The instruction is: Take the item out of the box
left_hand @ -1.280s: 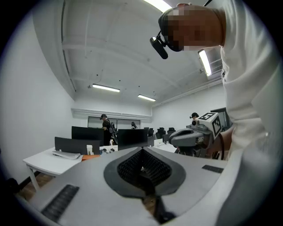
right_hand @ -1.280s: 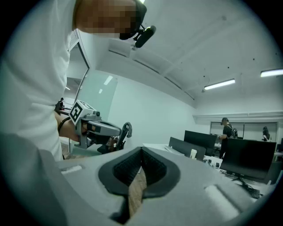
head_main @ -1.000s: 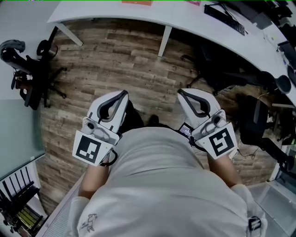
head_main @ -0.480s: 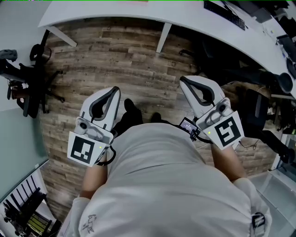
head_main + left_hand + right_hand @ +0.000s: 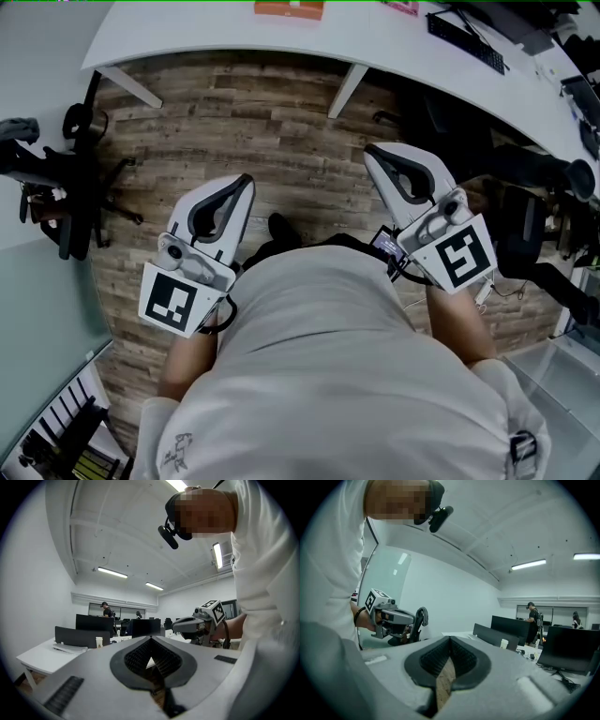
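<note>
Two tools are in view, one in each hand, over the wooden floor (image 5: pixel 234 112). The left tool (image 5: pixel 246 180) is clenched with nothing between its tips, and the right tool (image 5: pixel 370 155) is clenched and empty too. One white worktop (image 5: pixel 375 37) runs along the far side. On it lie one flat orange object (image 5: pixel 289 7) at the far edge and one black keyboard (image 5: pixel 466 39) to the right. Whether the orange object is the task's thing cannot be told.

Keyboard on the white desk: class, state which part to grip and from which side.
Probably its middle, across the narrow width, from above: the keyboard lies flat and long on the desk, so a central pinch should balance it.
</note>
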`<control>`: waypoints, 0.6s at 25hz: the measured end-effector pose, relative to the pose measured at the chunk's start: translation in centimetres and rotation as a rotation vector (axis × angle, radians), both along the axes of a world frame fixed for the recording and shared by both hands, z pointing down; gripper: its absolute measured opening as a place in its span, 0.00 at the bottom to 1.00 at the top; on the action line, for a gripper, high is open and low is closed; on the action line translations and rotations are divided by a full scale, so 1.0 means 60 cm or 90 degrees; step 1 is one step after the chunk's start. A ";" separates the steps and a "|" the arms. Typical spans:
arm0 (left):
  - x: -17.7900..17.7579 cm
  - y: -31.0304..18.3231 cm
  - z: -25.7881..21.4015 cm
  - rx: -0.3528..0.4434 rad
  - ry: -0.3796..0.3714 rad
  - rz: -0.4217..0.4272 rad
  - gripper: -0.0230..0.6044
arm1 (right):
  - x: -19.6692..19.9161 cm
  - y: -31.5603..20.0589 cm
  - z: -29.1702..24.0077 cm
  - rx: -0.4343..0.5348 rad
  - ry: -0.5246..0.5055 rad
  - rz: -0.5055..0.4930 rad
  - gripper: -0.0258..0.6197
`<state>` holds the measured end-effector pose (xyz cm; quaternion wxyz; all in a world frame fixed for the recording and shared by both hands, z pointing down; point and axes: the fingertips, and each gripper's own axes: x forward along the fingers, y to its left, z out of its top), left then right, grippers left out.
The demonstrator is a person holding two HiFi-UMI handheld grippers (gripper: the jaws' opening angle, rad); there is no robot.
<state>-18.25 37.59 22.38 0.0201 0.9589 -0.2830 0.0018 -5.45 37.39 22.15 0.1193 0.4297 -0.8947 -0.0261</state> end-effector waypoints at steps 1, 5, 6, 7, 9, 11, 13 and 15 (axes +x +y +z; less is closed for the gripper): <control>-0.013 -0.006 0.005 -0.004 -0.008 0.004 0.03 | -0.011 -0.008 -0.002 0.001 -0.001 0.003 0.04; -0.057 -0.032 0.009 -0.006 -0.013 0.004 0.03 | -0.047 -0.033 -0.007 0.003 -0.002 0.009 0.04; -0.065 -0.036 0.008 -0.005 -0.011 0.002 0.03 | -0.052 -0.037 -0.007 0.002 -0.001 0.008 0.04; -0.071 -0.039 0.008 -0.004 -0.010 0.000 0.03 | -0.056 -0.040 -0.007 0.001 0.001 0.006 0.04; -0.078 -0.046 0.010 -0.003 -0.009 -0.002 0.03 | -0.060 -0.048 -0.006 0.007 0.001 0.003 0.04; -0.081 -0.052 0.010 -0.002 -0.008 -0.003 0.03 | -0.064 -0.056 -0.009 0.014 -0.005 0.001 0.04; -0.080 -0.063 0.005 0.003 -0.001 -0.005 0.03 | -0.062 -0.068 -0.009 0.026 -0.001 -0.003 0.04; -0.077 -0.080 0.000 0.009 0.013 -0.011 0.03 | -0.055 -0.084 -0.006 0.031 0.001 -0.004 0.04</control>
